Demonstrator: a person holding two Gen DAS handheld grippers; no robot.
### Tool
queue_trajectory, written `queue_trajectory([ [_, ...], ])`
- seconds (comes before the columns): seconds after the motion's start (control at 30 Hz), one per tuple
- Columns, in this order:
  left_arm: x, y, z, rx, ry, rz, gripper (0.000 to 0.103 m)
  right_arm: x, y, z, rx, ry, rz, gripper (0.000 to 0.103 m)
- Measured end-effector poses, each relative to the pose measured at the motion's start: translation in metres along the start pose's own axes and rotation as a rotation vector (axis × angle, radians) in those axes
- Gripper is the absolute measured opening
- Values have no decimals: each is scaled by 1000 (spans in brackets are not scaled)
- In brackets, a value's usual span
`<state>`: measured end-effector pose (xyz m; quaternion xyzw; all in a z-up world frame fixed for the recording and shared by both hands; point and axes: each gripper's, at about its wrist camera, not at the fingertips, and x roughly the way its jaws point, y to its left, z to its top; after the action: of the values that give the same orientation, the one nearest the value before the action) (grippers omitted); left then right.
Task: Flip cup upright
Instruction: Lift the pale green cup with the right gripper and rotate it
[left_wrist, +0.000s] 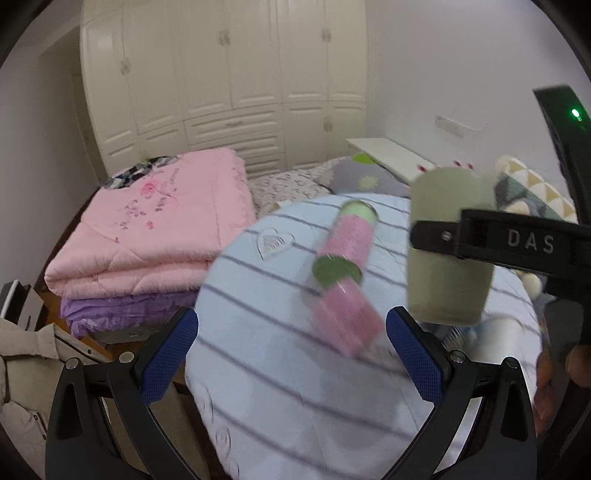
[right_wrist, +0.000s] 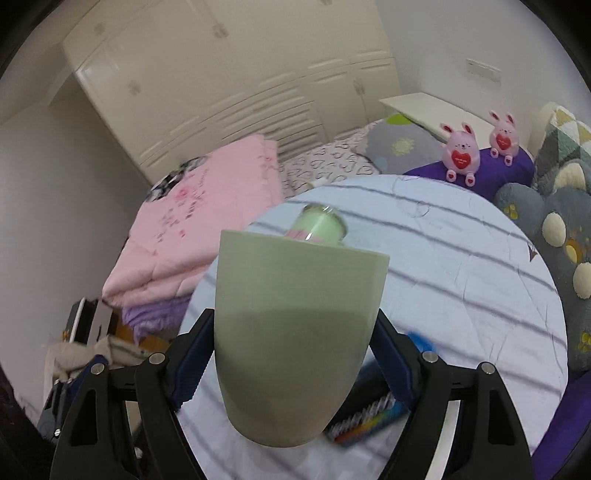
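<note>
**Green cup clamped in the right gripper above the round striped worktop**

The right gripper (right_wrist: 295, 354) is clenched on the pale green cup (right_wrist: 299, 332), its blue pads pressed against the cup's two sides. The cup is lifted clear of the round worktop (right_wrist: 461, 295), which wears a light blue cover with grey stripes. In the right wrist view the wide rim points away from the camera and the rounded base sits nearest the lens. In the left wrist view the same cup (left_wrist: 448, 243) hangs at the right with its wider end lowest, one black finger crossing its side.

The left gripper (left_wrist: 291, 339) is released, jaws spread wide and holding nothing, hovering over the near part of the worktop.

A pink and green cylindrical container (left_wrist: 343, 266) lies on its side near the middle of the worktop, just beyond the cup and between the two grippers; it is blurred. Beneath the cup, towards the near right edge, lies a box of coloured pens (right_wrist: 369, 421), partly hidden by the cup.

Beyond the far edge of the worktop is a bed with a folded pink quilt (left_wrist: 155, 229) on the left, stacked on a purple one. Two pink plush rabbits (right_wrist: 461, 155) sit on a purple cushion at the far right, with grey paw-print cushions (right_wrist: 554, 236) crowding the right edge. White wardrobes (left_wrist: 221, 74) fill the back wall. The far right of the worktop is bare.
</note>
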<state>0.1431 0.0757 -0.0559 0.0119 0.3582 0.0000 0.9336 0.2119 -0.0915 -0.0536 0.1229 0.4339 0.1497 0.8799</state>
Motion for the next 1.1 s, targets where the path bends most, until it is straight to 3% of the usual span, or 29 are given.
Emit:
queue_trajectory([
  [0.33,-23,-1,-61,14,109,-48,103,-1,18,-69,-51,141,9,81],
  [0.6,-19,-1,-87,32,187,-52,103,24,27,-99,-72,264,-13,81],
  [0.87,-9,-1,-89,35,218,-39,103,42,28,-99,-74,318,-44,82],
  [1.1,-11,-9,-83,41,205,-57,103,33,19,-94,-60,296,-37,83],
])
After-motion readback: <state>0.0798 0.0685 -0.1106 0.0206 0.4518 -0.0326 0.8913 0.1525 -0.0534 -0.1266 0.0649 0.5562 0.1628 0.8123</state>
